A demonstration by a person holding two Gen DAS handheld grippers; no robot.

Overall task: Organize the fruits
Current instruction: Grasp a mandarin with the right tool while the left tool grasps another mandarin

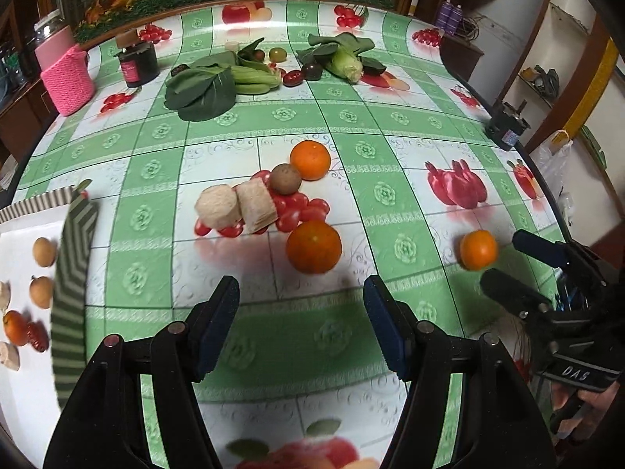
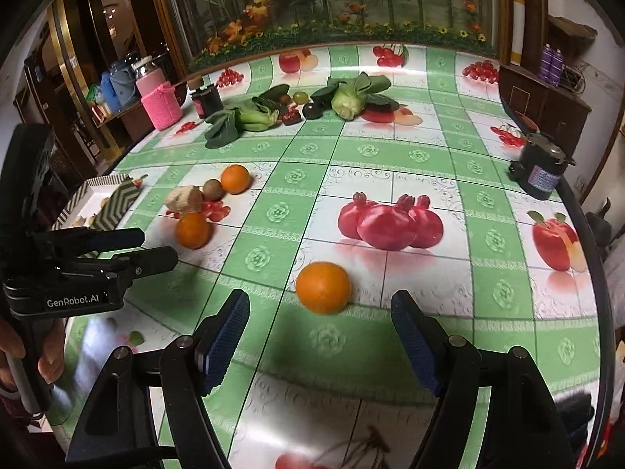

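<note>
- White tray with zigzag-striped rim (image 1: 72,258) at far left of the counter (image 1: 351,117), partly filled: two small tan round fruits (image 1: 42,252), one small orange fruit (image 1: 15,327), a red strawberry-like piece (image 1: 38,337), pale chunks at the edge
- Left tongs (image 1: 300,322) spread, nothing between the pads, hovering short of the nearest big round orange (image 1: 313,247)
- Still loose mid-counter: that orange, two beige cut cylinder chunks (image 1: 234,207), a brown kiwi-like fruit (image 1: 285,178), a second round orange (image 1: 310,160) behind
- Right tongs (image 2: 320,330) opening, empty, lined up on a lone round orange (image 2: 323,287) just ahead, not touching
- Far back: leafy greens (image 1: 203,86) and small dark fruits (image 1: 302,74), untouched
- My read: well under halfway, three oranges plus the cluster left
</note>
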